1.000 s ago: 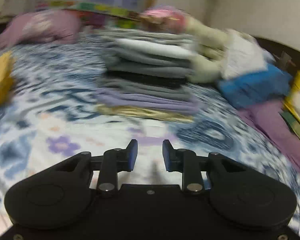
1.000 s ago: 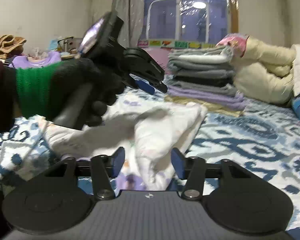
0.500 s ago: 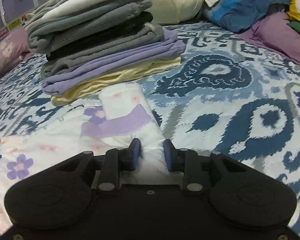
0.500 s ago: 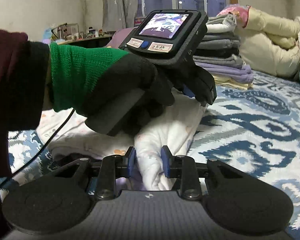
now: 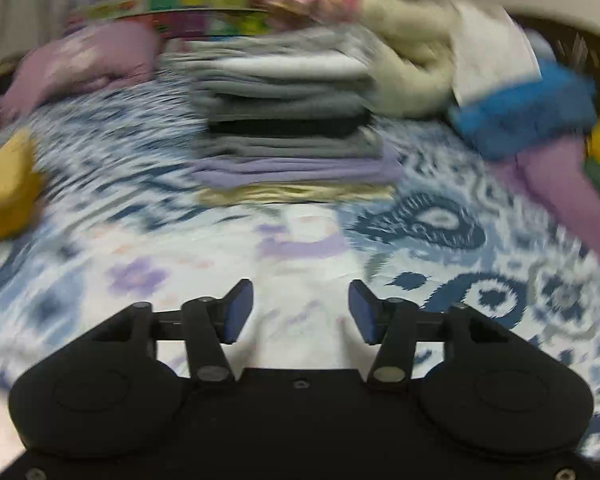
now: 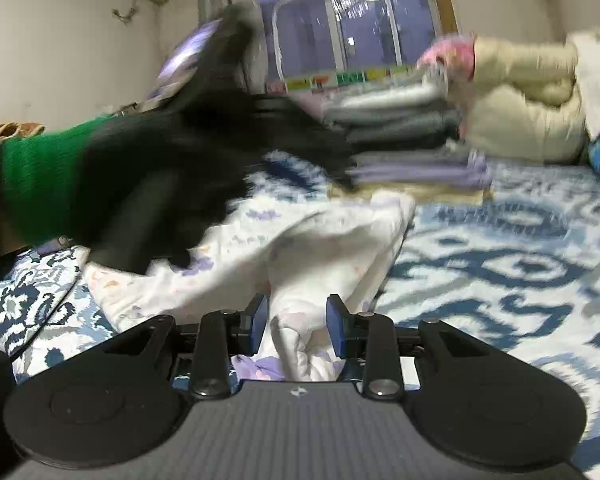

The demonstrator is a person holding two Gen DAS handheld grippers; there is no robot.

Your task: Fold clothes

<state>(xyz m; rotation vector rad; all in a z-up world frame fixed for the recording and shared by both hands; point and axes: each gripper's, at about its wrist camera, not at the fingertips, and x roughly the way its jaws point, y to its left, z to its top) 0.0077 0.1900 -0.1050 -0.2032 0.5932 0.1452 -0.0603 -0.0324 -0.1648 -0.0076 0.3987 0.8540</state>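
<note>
While the white garment lies half-folded on the bed, the parts read as follows, largest first.

Bed (image 6: 520,248): blue-and-white patterned cover; it carries everything below.
Stack of folded clothes (image 5: 288,128): grey, black, lilac and yellow layers, at the far end just beyond the garment.
White floral garment (image 6: 300,240): bunched on the cover, one end close to the stack, the near end between the right fingers.
Left gripper (image 5: 300,306): blurred; its fingers have just been opening and now stand wide, nothing between them, above the garment.
Right gripper (image 6: 296,320): fingers narrow, pinching the near fold of cloth.
Step in hand: probably a fold just laid and let go by the left side.
Next move: likely calls for a fresh left grasp on a free edge, or smoothing, while the right side anchors.
</note>
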